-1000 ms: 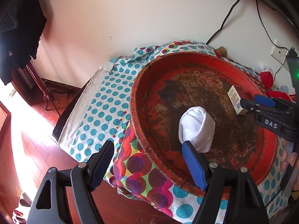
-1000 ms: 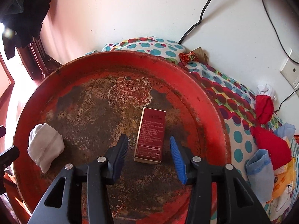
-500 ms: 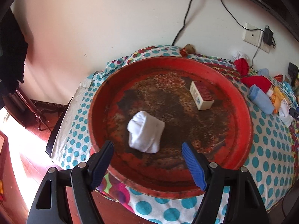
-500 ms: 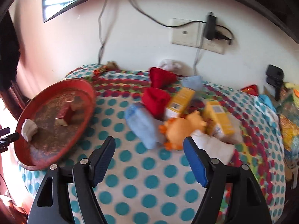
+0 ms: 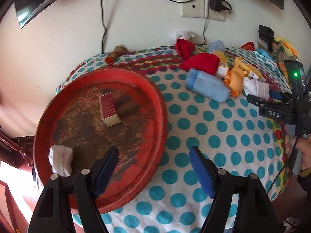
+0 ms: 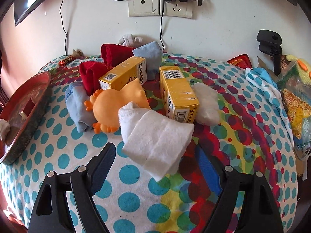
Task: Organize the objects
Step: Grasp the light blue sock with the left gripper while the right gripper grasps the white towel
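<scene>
A worn red tray (image 5: 159, 104) lies on the dotted cloth and holds a dark red box (image 5: 107, 104) and a rolled white sock (image 5: 61, 160). My left gripper (image 5: 153, 151) is open above the tray's right rim, holding nothing. My right gripper (image 6: 155, 147) is open at the pile, and a folded white sock (image 6: 157, 136) lies between its fingers with no pad pressing on it. Behind that sock are an orange rubber toy (image 6: 114, 104), two yellow boxes (image 6: 120, 73) (image 6: 178, 91), a light blue sock (image 6: 77, 104) and red socks (image 6: 91, 73). The left wrist view shows the right gripper (image 5: 260, 96) at its right edge.
Another white sock (image 6: 208, 103) and a blue sock (image 6: 149, 56) lie in the pile. Snack bags (image 6: 295, 104) and a black clamp (image 6: 269, 40) crowd the right edge. A wall socket (image 6: 161, 3) with cables is behind. A person's hand (image 5: 305, 155) holds the right gripper.
The right gripper let go of the red box in the tray, opened, and travelled right to the pile, closing in on the folded white sock. The left gripper swung right, away from the tray's white sock.
</scene>
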The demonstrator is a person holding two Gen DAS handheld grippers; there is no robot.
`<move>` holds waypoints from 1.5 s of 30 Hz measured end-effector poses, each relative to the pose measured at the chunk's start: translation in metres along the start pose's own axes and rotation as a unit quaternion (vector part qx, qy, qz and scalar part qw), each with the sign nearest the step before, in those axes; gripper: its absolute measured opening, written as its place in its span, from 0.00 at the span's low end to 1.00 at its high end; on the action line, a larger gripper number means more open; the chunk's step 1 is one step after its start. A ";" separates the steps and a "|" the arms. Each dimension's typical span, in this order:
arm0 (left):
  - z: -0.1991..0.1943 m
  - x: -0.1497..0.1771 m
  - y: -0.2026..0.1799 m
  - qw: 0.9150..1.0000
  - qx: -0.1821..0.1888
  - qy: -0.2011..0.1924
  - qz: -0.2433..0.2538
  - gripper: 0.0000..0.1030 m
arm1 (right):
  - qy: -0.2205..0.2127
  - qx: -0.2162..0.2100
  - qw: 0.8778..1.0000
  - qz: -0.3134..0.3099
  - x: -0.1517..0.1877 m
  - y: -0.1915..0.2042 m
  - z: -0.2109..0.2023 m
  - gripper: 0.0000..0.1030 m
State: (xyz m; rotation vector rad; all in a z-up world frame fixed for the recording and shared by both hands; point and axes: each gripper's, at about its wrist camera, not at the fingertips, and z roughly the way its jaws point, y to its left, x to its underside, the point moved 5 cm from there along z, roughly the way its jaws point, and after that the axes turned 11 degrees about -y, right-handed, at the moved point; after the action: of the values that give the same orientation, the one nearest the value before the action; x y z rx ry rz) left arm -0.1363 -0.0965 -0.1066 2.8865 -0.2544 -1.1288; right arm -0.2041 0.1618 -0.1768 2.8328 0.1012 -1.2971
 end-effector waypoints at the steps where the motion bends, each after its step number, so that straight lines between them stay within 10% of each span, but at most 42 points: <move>1: 0.007 -0.004 -0.009 1.000 0.007 0.007 0.000 0.75 | 0.003 -0.001 1.000 0.000 0.000 -0.001 0.005 0.78; 3: 0.021 -0.012 -0.027 1.000 0.022 0.015 -0.005 0.75 | 0.004 -0.014 1.000 0.002 -0.001 -0.003 0.013 0.51; 6: 0.044 -0.022 -0.048 0.999 0.027 0.029 -0.018 0.75 | 0.002 -0.022 1.000 0.011 -0.004 -0.010 0.017 0.39; 19: 0.119 -0.074 -0.063 0.982 0.022 0.071 -0.173 0.75 | -0.003 -0.027 0.999 0.024 -0.004 -0.028 0.022 0.40; 33: 0.158 -0.082 -0.071 0.974 0.028 0.041 -0.221 0.74 | -0.003 -0.032 0.999 0.027 -0.003 -0.030 0.022 0.42; 36: 0.154 -0.084 -0.080 0.977 0.064 0.035 -0.199 0.37 | -0.003 -0.031 0.999 0.026 -0.003 -0.030 0.022 0.42; 45: 0.121 -0.081 -0.092 0.991 0.054 0.007 -0.120 0.24 | -0.001 -0.025 0.999 0.022 -0.005 -0.027 0.023 0.42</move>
State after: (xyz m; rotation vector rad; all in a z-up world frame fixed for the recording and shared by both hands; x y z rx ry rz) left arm -0.2639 0.0112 -0.1489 3.0854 0.0362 -1.1598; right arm -0.2265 0.1874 -0.1873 2.7749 0.0706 -1.2714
